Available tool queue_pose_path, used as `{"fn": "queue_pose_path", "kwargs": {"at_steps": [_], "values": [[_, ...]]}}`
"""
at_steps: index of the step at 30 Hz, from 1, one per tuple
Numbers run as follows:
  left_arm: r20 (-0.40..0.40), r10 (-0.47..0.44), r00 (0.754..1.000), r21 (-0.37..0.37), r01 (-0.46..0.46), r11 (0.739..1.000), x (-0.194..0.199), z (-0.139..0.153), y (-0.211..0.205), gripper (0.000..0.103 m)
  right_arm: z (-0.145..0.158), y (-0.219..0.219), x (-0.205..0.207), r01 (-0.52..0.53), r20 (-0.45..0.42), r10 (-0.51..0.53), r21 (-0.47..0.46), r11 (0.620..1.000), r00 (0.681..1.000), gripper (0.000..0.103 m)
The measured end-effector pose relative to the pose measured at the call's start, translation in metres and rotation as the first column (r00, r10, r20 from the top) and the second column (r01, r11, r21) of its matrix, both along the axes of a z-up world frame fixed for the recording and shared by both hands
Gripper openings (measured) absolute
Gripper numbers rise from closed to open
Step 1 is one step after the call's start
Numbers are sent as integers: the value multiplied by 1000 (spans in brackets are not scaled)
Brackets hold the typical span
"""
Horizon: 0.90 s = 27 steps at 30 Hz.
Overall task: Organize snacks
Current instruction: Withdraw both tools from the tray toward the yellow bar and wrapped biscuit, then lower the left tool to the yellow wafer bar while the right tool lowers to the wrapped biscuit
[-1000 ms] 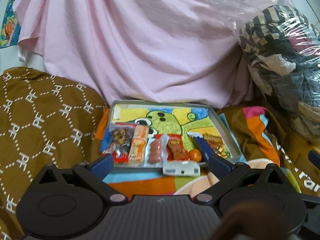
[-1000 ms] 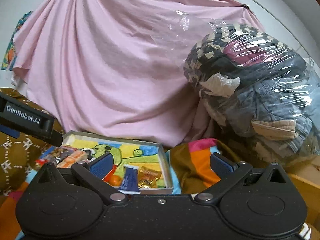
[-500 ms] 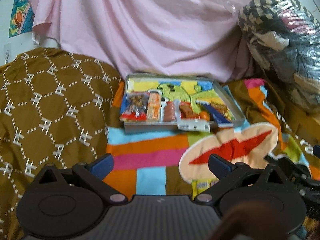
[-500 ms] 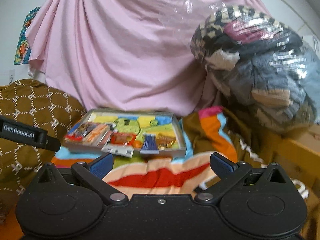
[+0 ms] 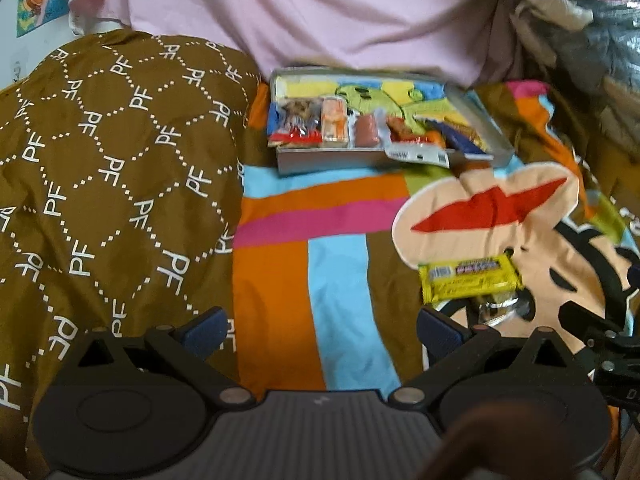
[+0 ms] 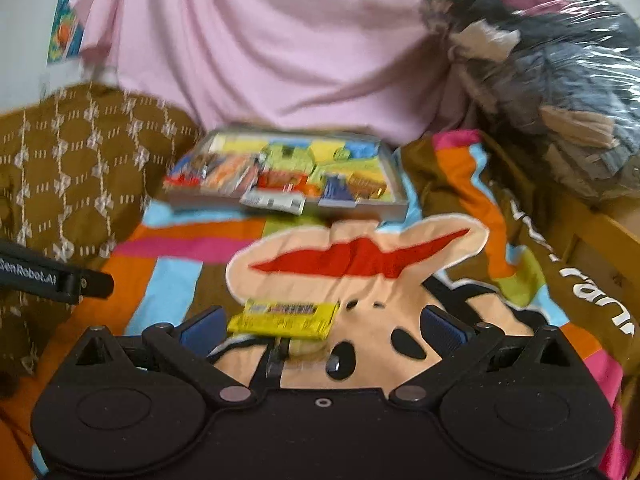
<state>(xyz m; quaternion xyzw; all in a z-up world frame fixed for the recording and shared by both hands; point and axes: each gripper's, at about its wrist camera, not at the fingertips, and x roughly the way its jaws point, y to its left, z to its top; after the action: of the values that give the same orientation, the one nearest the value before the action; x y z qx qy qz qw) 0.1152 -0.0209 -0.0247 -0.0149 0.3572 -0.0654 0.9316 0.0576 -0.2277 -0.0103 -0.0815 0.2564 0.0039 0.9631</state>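
bed w/ striped blanket (image 5: 340, 216) | snack tray (image 5: 360, 160) at far end | yellow bar (image 6: 284, 316) loose nr right tongs (image 6: 320, 330) | both tongs wide, empty, left tongs (image 5: 320, 330)

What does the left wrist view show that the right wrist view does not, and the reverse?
Only the left wrist view shows the legible PF lettering on the brown quilt and, at the right edge, part of the other device. Only the right wrist view shows the whole plastic-wrapped clothes bundle and the GenRobot.AI label. Both show the snack tray, the yellow snack packet outside it on the striped blanket, and open tongs.
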Motion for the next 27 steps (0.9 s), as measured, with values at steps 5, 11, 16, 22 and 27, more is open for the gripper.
{"fn": "queue_pose_path", "kwargs": {"at_steps": [5,11,16,22,27], "values": [[-21,-31,999,25,32,999,5,-3,-4,103,-7,4,8,-12,-56,11,-19,1000,998,102],[-37,-72,997,90,75,993,19,-11,-10,103,-16,-1,25,-1,-151,4,19,1000,988,102],[-52,-98,994,105,103,989,31,-15,-15,103,-21,-8,35,21,-200,-8,60,998,980,102],[-56,-145,988,101,150,983,42,-20,-22,103,-29,-9,47,34,-245,-14,75,997,969,102],[-53,-185,981,116,190,975,55,-23,-30,103,-35,-7,56,27,-269,-8,66,997,963,102]]}}
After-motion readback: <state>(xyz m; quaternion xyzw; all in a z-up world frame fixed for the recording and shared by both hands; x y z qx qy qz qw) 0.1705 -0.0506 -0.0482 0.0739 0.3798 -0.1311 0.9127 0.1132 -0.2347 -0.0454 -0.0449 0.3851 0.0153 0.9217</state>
